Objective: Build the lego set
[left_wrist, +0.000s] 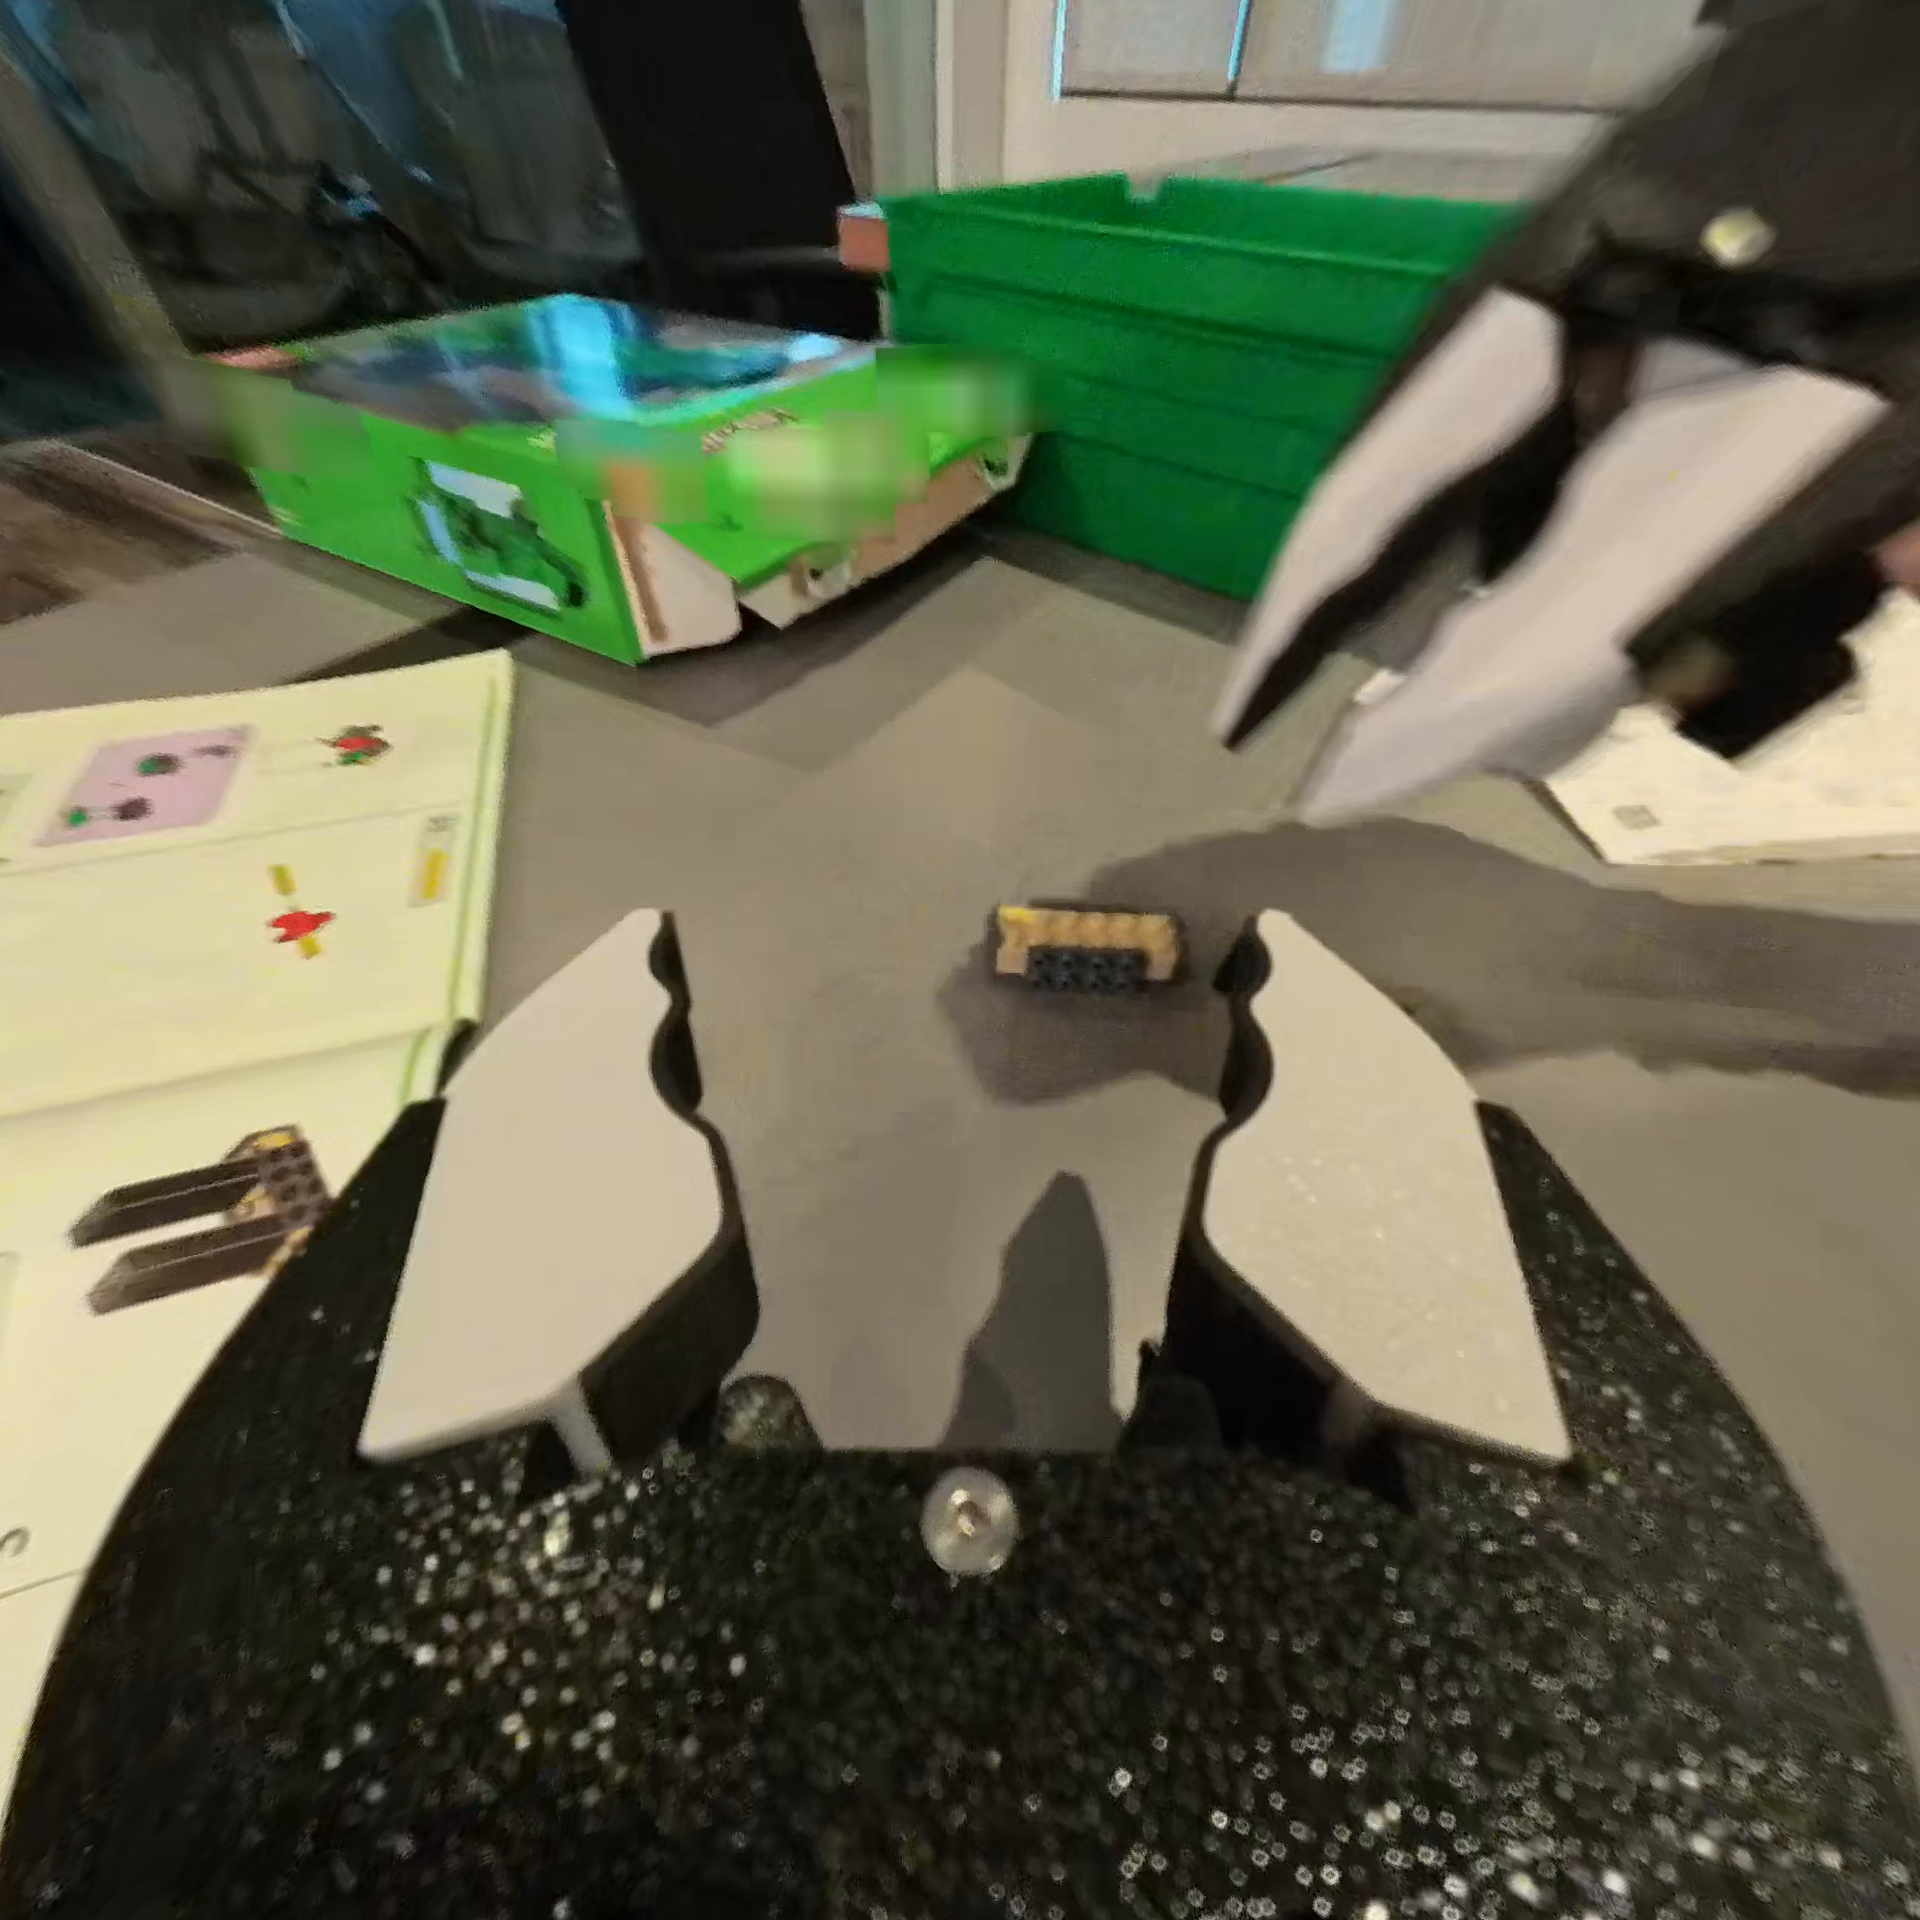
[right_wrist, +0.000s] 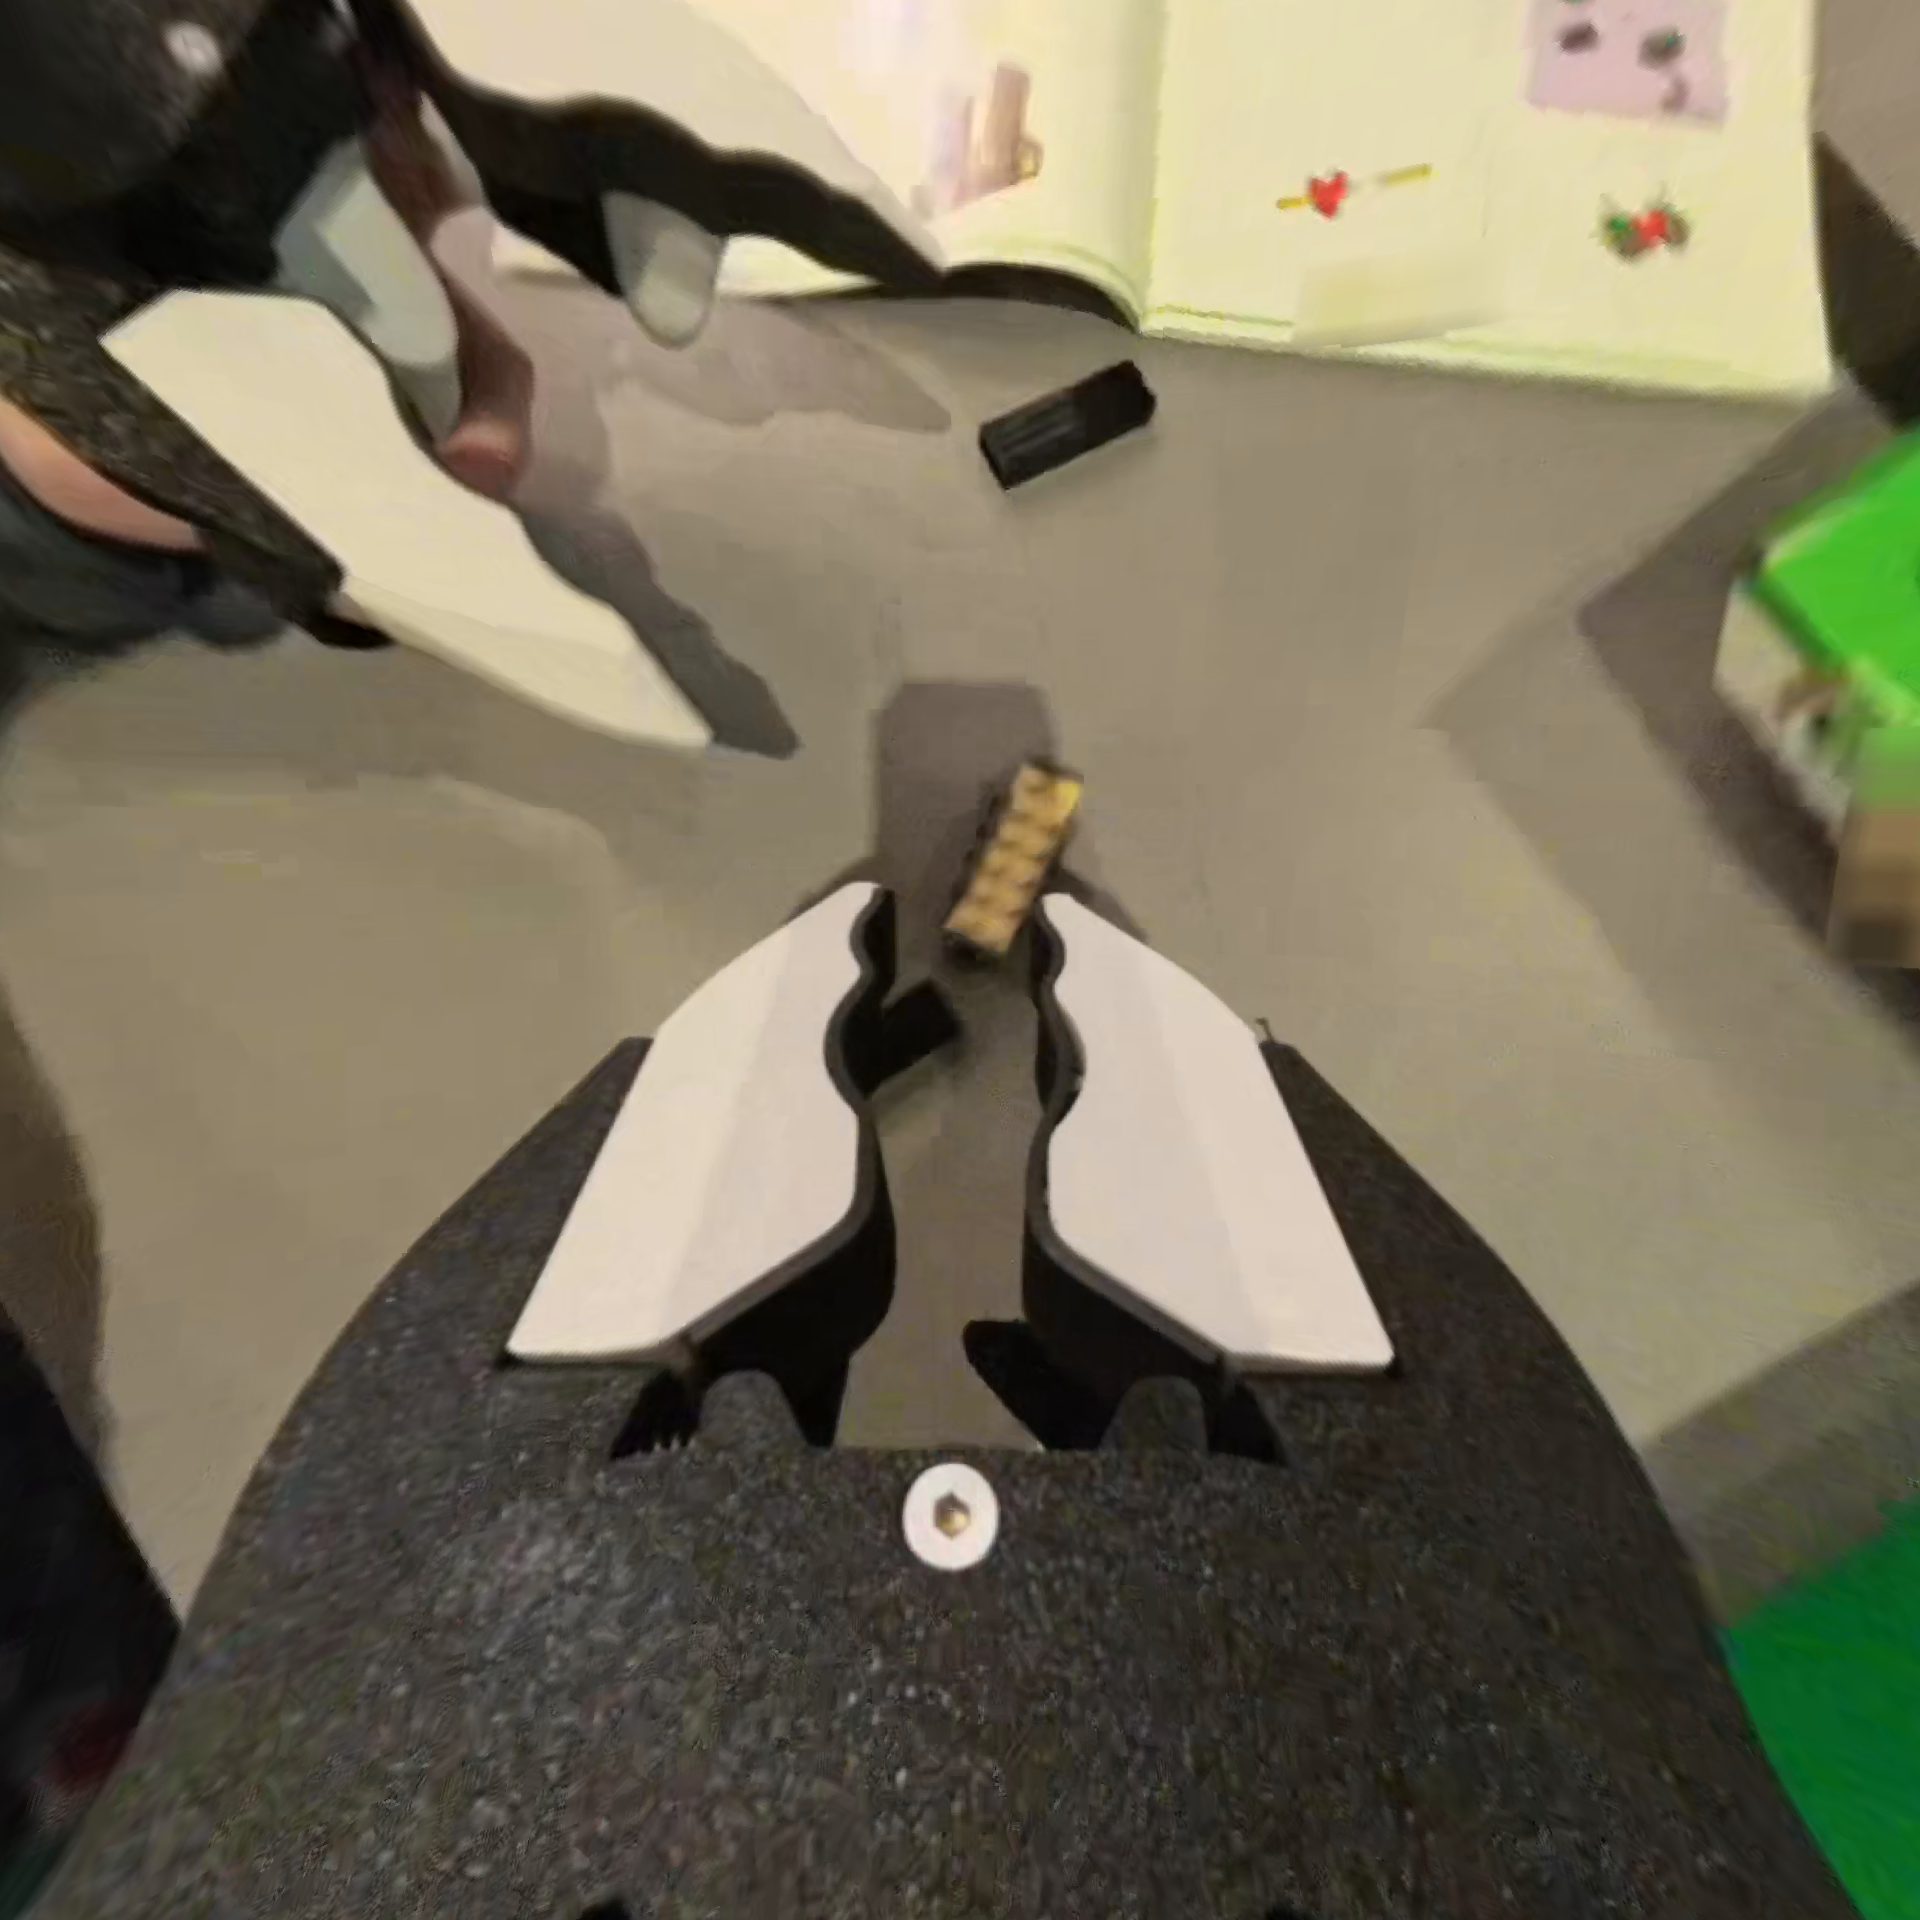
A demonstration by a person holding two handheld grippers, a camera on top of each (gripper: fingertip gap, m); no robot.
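Blurrily, printed green box [left_wrist: 582, 488] and instruction booklet [left_wrist: 239, 883] show no legible writing.

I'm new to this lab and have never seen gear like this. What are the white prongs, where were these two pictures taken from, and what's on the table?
No robot here: a person holds a hand-held two-finger gripper in each hand, and each has a camera looking forward along its white fingers.

The left wrist view shows the left gripper wide open, holding nothing. The right gripper shows farther off in it, at upper right.

The right wrist view shows the right gripper, also open and holding nothing. The left gripper comes in from the upper left.

On the grey table lies a small tan-and-black lego piece, just ahead of both grippers' tips. Farther off are a loose black brick, an open instruction booklet, the green set box and a green bin.
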